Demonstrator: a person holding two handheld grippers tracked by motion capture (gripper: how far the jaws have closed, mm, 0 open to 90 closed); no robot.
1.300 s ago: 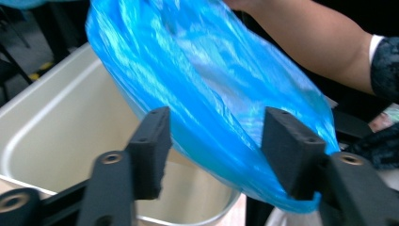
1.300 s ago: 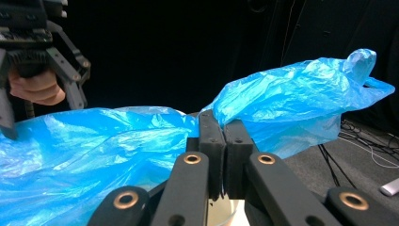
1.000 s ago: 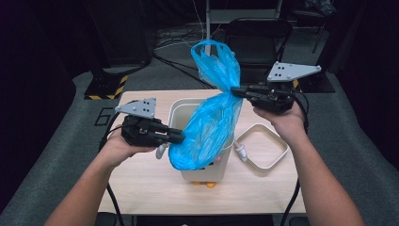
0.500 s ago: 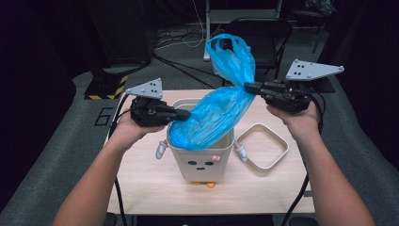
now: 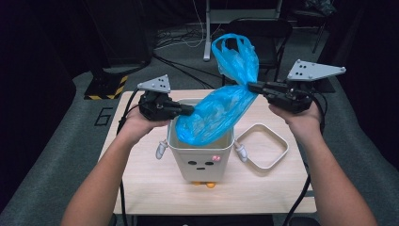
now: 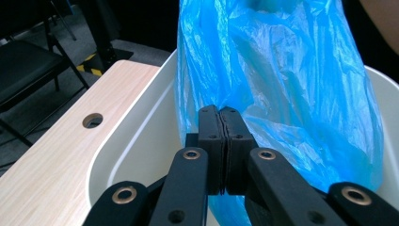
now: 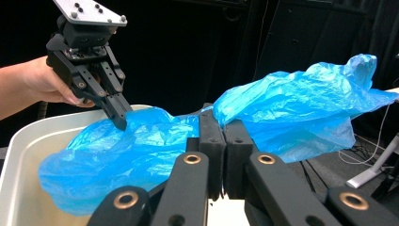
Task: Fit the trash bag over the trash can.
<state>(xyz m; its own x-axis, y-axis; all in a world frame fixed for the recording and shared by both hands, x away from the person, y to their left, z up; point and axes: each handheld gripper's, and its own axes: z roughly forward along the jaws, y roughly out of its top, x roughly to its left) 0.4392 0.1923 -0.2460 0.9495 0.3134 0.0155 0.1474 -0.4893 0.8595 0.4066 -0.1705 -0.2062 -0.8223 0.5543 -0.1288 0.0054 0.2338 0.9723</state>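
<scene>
The blue plastic bag lay stretched in the air above the desk, its long axis running on a slant from low at the left to high at the right in the high view. Its lower end hung into the open top of the white bin, which stood near the middle of the desk, closer to the front edge; its upper end flared open past the right claw, pointing up and away toward the far edge. The left claw had its jaws pressed together on a fold of the bag just over the bin's left rim, and in the left gripper view the pads met with thin blue film pinched between them. The right claw was likewise clamped on the bag's gathered neck. A white square lid frame lay flat on the desk, just beside the bin on its right.
</scene>
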